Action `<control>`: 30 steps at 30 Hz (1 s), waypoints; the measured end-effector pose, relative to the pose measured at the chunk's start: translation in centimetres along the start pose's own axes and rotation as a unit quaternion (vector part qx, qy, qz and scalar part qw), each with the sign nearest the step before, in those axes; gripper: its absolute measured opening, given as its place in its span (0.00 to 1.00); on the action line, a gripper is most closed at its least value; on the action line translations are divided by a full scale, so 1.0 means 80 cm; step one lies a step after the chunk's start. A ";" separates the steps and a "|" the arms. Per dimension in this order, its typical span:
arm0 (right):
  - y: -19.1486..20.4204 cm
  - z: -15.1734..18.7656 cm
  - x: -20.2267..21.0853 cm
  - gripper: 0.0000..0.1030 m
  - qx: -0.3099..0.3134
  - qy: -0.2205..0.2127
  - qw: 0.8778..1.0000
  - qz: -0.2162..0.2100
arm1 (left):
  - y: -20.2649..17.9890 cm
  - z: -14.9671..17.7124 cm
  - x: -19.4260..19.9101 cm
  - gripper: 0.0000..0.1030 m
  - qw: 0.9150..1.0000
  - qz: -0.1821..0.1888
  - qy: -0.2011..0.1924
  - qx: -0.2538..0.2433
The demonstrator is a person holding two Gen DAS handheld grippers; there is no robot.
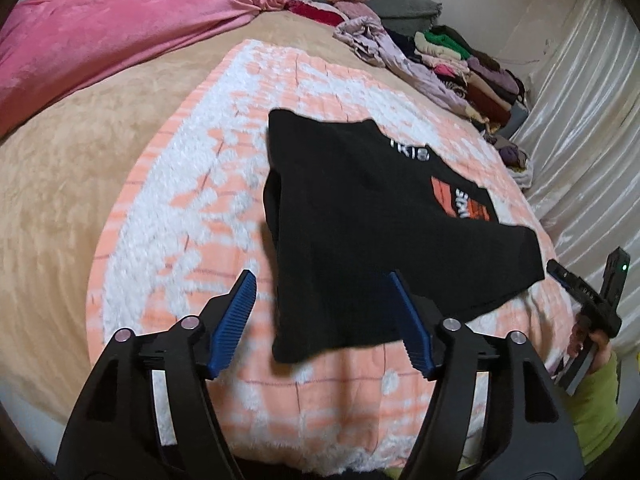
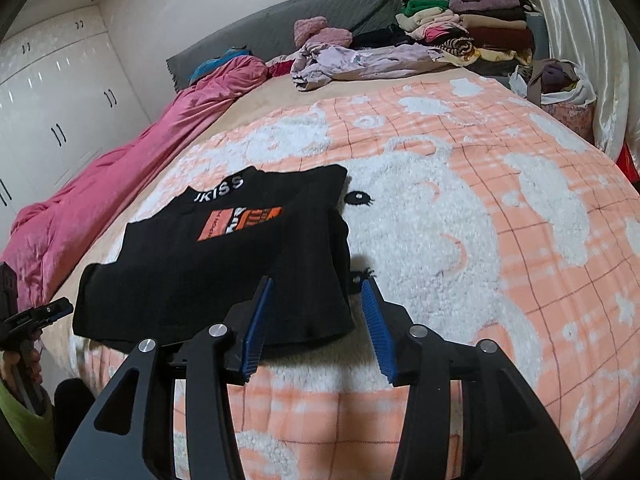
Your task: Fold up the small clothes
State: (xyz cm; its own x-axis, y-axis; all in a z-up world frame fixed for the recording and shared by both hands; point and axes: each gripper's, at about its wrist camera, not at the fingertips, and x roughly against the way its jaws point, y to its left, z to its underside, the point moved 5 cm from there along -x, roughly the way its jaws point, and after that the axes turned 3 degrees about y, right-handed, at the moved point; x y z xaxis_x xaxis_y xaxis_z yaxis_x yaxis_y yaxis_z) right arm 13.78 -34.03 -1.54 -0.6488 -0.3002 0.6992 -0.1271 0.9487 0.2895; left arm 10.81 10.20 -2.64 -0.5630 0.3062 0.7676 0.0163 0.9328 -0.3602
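My left gripper [image 1: 324,322] and right gripper [image 2: 318,326] both hang with jaws apart, clamping nothing, just short of the black T-shirt's [image 2: 224,264] near hem, one per corner, the shirt lying flat on the peach blanket [image 2: 500,240], collar at the far end.

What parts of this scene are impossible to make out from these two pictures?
- Black shirt: lettering and near corner motion-blurred in the left view; the underside is hidden.
- Print: small wording too tiny to read, right view.
- Folded clothes pile: individual garments indistinguishable.
- Person: only a green sleeve, cut off by the edge.
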 end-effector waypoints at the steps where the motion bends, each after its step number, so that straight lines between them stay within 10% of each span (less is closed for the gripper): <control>1: 0.000 0.001 0.000 0.43 -0.001 0.002 1.000 0.001 | -0.001 0.003 -0.002 0.62 1.000 -0.003 0.003 0.000; 10: -0.003 0.017 -0.024 0.43 -0.011 0.028 1.000 -0.006 | -0.010 0.025 -0.031 0.60 0.999 -0.010 0.040 -0.009; 12: -0.002 0.019 -0.028 0.42 -0.010 0.033 0.999 -0.009 | -0.013 0.027 -0.037 0.45 0.999 -0.017 0.045 -0.015; 14: -0.002 0.019 -0.030 0.26 -0.009 0.038 0.999 -0.011 | -0.015 0.029 -0.040 0.05 0.998 -0.027 0.048 -0.023; 16: 0.000 0.017 -0.028 0.10 -0.010 0.036 0.999 -0.018 | -0.016 0.028 -0.038 0.04 0.998 -0.030 0.045 -0.030; 30: -0.005 -0.085 -0.023 0.09 -0.078 -0.015 0.991 -0.110 | -0.009 -0.071 -0.009 0.04 0.999 0.046 -0.009 0.022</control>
State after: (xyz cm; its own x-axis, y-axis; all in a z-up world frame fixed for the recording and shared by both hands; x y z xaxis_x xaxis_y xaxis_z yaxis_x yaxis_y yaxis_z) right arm 20.11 -34.55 1.46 -0.6399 -0.4937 0.5889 -0.1521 0.8325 0.5328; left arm 15.92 10.40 0.10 -0.5761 0.3860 0.7205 0.0317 0.8914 -0.4522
